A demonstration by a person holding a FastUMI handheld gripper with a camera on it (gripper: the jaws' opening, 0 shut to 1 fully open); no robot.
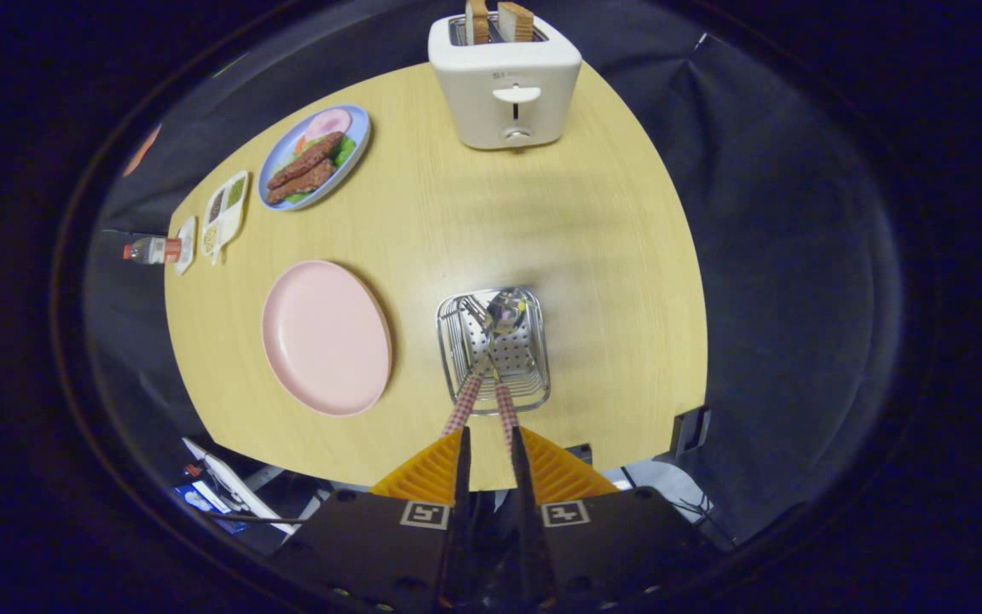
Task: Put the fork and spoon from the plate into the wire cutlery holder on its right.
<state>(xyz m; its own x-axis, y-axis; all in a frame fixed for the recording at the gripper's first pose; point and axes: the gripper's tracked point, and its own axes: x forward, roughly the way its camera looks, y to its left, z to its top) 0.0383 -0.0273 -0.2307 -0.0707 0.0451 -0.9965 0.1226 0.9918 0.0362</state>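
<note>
The wire cutlery holder [493, 350] stands on the wooden table [593, 256], just ahead of my fingertips and to the right of the pink plate [326, 337], which is bare. The fork [474, 312] and spoon [505, 309] rest head-down inside the holder. Their red-checked handles [463, 405] lean up out of its near side toward me. My gripper [488, 437] hovers above the holder's near rim. Its orange fingers [431, 467] are a narrow gap apart, and the handle ends reach up to the tips without being pressed by both.
A white toaster [504, 81] with bread slices stands at the table's far edge. A blue plate of food [314, 158], a small divided dish [225, 209] and a bottle [150, 250] sit far left. Beyond the table's right edge hangs black cloth.
</note>
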